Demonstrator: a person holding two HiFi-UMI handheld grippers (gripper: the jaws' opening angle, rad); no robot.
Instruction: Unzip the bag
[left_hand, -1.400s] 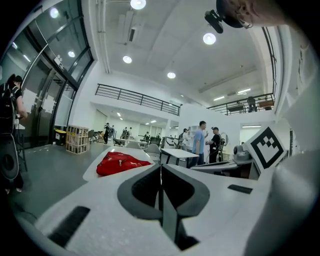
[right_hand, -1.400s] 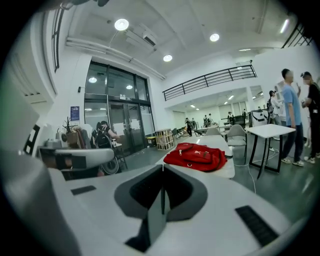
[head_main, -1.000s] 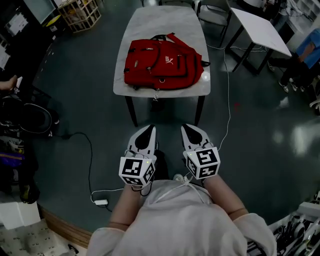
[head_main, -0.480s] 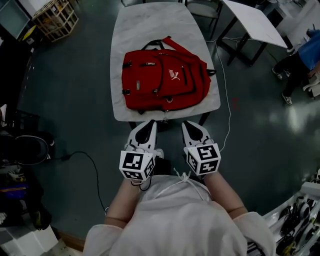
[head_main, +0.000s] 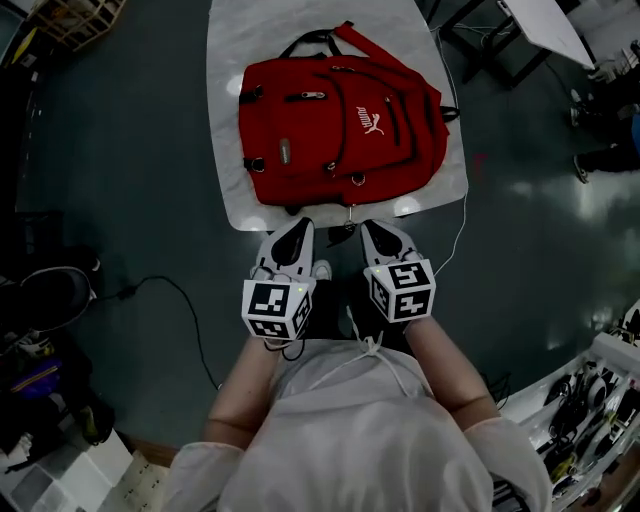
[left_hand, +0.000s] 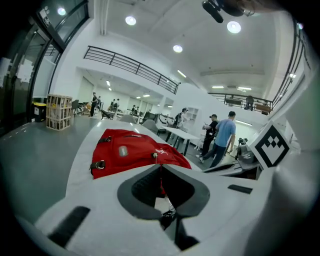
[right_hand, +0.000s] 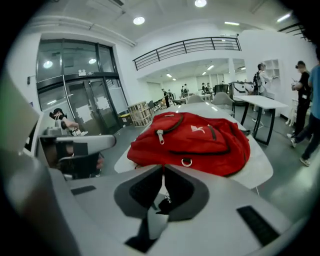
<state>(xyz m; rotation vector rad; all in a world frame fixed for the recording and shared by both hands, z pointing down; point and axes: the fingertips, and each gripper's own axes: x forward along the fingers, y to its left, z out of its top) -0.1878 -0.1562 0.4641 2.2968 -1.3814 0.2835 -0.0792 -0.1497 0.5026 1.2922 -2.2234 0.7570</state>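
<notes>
Bag (head_main: 340, 125) is untouched at this moment. Left gripper (head_main: 298, 226) and right gripper (head_main: 372, 226) are held side by side just short of the table's near edge. Each has its jaws closed tip to tip with nothing between them, and both gripper views confirm this. The red bag lies flat on the pale table (head_main: 224, 110), straps toward the far end and bottom edge nearest the grippers.

Judged step: approach, with no zip yet addressed. Several zip pulls (head_main: 357, 180) show on the bag's upper face; one metal pull (right_hand: 160, 136) is plain in the right gripper view. The next move calls for parting one gripper's jaws to take a pull, with the other likely steadying the fabric.

Nothing stands between grippers and bag. A black cable (head_main: 165, 290) lies on the floor to the left, well apart. People (left_hand: 223, 134) stand in the background, far off.
</notes>
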